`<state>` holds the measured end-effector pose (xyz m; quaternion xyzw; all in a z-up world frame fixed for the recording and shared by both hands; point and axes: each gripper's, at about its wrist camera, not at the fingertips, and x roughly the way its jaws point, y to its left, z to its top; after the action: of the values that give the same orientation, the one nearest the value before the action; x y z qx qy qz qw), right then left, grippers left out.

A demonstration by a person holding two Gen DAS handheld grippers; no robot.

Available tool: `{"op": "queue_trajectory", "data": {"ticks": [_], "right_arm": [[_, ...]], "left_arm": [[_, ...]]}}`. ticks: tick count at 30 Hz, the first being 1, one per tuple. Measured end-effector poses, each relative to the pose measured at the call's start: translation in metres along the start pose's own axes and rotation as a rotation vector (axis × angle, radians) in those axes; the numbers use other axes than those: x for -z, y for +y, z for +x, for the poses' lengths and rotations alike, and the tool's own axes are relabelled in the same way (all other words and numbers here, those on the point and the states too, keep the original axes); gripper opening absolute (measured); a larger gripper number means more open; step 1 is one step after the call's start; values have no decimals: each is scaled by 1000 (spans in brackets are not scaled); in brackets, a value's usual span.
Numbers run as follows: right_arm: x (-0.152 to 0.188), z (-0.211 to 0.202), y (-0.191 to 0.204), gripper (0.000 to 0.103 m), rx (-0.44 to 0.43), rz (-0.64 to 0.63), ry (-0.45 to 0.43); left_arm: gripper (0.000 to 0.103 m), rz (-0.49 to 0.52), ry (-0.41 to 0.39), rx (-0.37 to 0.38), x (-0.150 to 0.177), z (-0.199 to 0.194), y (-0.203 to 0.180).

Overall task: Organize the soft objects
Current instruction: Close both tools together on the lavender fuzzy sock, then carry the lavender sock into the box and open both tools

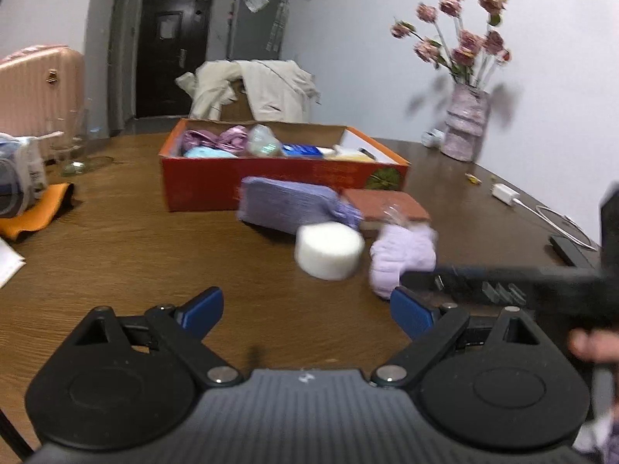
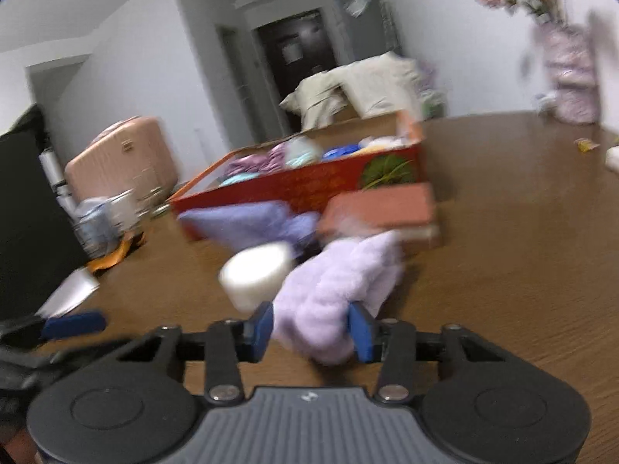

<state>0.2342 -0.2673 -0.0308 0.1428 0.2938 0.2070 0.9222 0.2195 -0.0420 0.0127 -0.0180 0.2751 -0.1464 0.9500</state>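
Note:
A lilac fluffy cloth (image 2: 329, 290) lies on the brown table (image 2: 522, 251), and my right gripper (image 2: 312, 330) is shut on its near end, a blue pad pressing each side. Beside it sit a white round sponge (image 1: 329, 249), a folded purple cloth (image 1: 286, 205) and a brick-red block (image 1: 387, 205). Behind them stands the red box (image 1: 286, 181) holding several soft items. My left gripper (image 1: 307, 311) hangs open over bare table, short of the sponge, nothing between its fingers. In the left wrist view the right gripper's fingers (image 1: 483, 276) reach in from the right to the lilac cloth (image 1: 402, 259).
A vase of pink flowers (image 1: 464, 123) stands at the far right by the wall, with a white charger and cable (image 1: 505, 193) and a dark phone (image 1: 568, 249) nearer. At the left edge lie an orange cloth (image 1: 42, 208), a glass vessel (image 1: 73, 147) and a bag.

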Motion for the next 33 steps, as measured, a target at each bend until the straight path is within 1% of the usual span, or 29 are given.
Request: {"op": "queue_trajectory", "data": {"ticks": [1,2,3,5,6,9,10,11,12,13,14,15,16,17,18,19,20,22,24,27,30,33], "right_arm": [[4,-2,4,42,-112,12,13],[6,-5,8,43,-178,21,14],[8,-10,12,44,-194,18,8],[6,-24,14,44,-141,1,-23],[3,-30,12,45,-104,-1,-46],[-7,-39,-1,49,58,-13,-106],[-10,-35,-9,49,95,-6,-105],[-12,-28,-18,49,113,9,-98],[-15,-19,-28,49,129,40,-87],[-18,-11,-38,49,133,62,-76],[-20,-3,-46,48,129,86,-62],[-21,5,-53,48,123,121,-44],[-20,11,-58,46,115,141,-37],[-18,13,-61,38,104,166,-27],[-16,14,-61,36,94,179,-20],[-14,14,-57,30,98,170,-21],[-10,10,-53,21,103,152,-17],[-2,1,-40,18,78,131,3],[7,-11,-27,18,52,107,16],[17,-23,-15,18,31,113,31],[20,-22,-5,18,33,86,42],[21,-19,2,18,38,58,48]], "left_arm": [[95,-15,-4,-15,0,-1,6],[95,-38,-1,-33,-1,-1,14],[94,-62,4,-49,-2,-1,21],[93,-107,13,-57,-4,0,30],[93,-124,13,-40,-5,0,32],[90,-138,17,60,-7,9,23],[86,-139,27,87,-8,16,18],[83,-137,46,117,-10,25,10],[77,-136,59,140,-12,34,3],[73,-136,71,157,-14,44,-4],[71,-134,87,173,-16,55,-11],[65,-137,103,190,-17,66,-16],[56,-145,132,198,-18,76,-20],[51,-151,150,210,-18,83,-23],[37,-159,166,236,-17,89,-24],[34,-173,184,252,-15,90,-24],[34,-176,181,255,-14,86,-25],[32,-158,179,263,-12,70,-26],[32,-147,179,271,-6,50,-25],[32,-157,195,272,7,26,-19],[32,-138,190,254,13,12,-18],[31,-130,186,233,15,8,-15]]}}
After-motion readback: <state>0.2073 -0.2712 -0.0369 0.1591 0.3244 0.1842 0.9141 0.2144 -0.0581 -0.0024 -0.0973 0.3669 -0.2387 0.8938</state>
